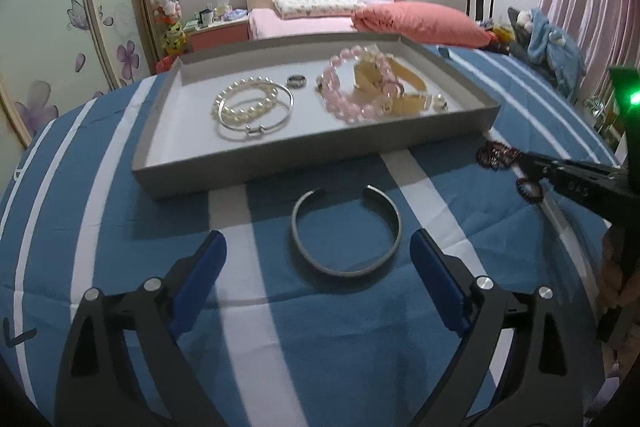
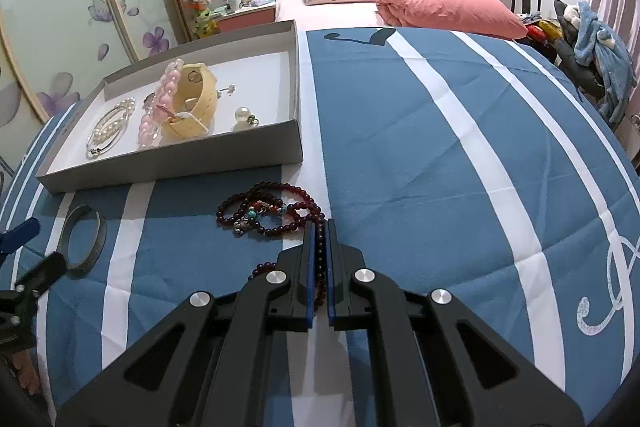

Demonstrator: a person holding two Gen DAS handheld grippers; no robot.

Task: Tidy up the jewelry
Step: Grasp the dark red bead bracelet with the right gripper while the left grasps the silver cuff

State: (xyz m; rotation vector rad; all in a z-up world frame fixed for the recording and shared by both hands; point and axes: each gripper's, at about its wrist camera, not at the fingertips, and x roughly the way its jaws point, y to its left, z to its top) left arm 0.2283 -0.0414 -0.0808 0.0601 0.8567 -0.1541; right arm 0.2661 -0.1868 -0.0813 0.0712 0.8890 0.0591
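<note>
Already pinched between the right tongs (image 2: 319, 227): a strand of the dark red bead necklace (image 2: 266, 213), with most of its loops heaped on the blue striped bedcover (image 2: 420, 131) just ahead of the fingertips and a short tail trailing back beside the left finger. Only a narrow slit between those blue pads, filled with beads. Spread wide, by contrast, the left tongs (image 1: 318, 251), holding nothing, poised low on either side of the open silver cuff bangle (image 1: 346, 231), which lies flat on the cover just in front of the grey tray (image 1: 280, 167). Inside the tray: a pearl bracelet (image 1: 245, 103) under a thin silver bangle, a small ring (image 1: 297, 81), a pink bead bracelet (image 1: 352, 87) draped over a yellow band (image 1: 404, 83), and a loose pearl earring (image 2: 244, 115).

Likely trouble from here: grip on a single strand, so a quick lift could swing the hanging loops, snag them on the tray's near wall, or let round beads slip out between the pads. Tangled coils may also drop in a knot on top of the pink bracelet. For the cuff, thin and flat on soft fabric, a probable skid or a pinch of bedcover instead of metal.
</note>
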